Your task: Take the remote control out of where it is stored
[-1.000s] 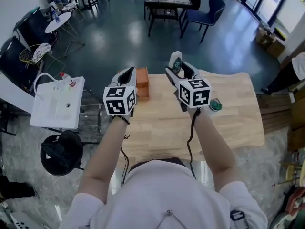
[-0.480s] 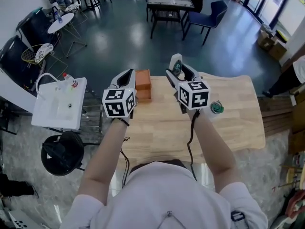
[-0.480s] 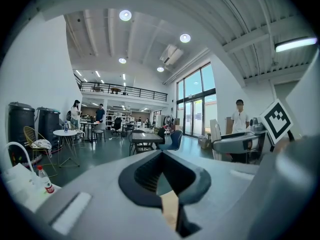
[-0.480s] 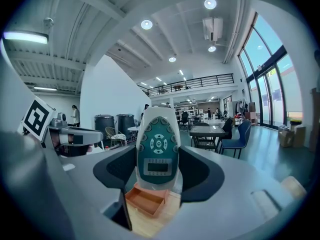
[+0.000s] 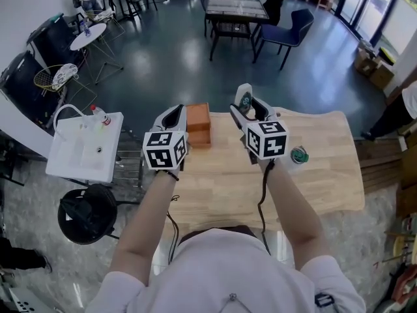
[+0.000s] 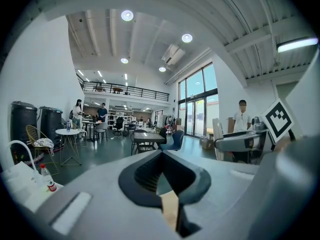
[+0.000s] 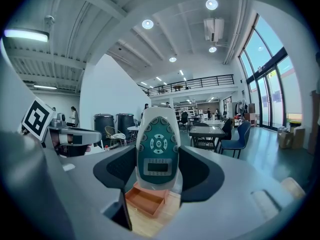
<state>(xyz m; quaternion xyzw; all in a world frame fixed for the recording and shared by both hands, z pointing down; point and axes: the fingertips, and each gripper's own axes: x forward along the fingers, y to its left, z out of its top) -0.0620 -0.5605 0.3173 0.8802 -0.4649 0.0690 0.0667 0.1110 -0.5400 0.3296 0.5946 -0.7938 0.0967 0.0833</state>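
A white and teal remote control (image 7: 158, 151) stands upright between the pads of my right gripper (image 7: 158, 170), which is shut on it. In the head view the remote (image 5: 244, 99) is held above the far part of the wooden table (image 5: 326, 175) by that gripper (image 5: 246, 109). An open orange box (image 5: 197, 124) lies on the table's far left edge, and it shows below the remote in the right gripper view (image 7: 146, 199). My left gripper (image 5: 175, 114) hovers just left of the box, its jaws (image 6: 162, 176) closed together with nothing in them.
A small round green object (image 5: 299, 154) lies on the table to the right of my right hand. A white side table (image 5: 81, 150) with a bottle and a black stool (image 5: 85, 212) stand at the left. A dark table and chairs (image 5: 236, 8) are beyond; a person (image 5: 397, 113) stands at the right.
Both grippers keep nearly the same pose, the right one still holding the remote. The head view has drifted, so the table and box sit slightly lower in the picture.
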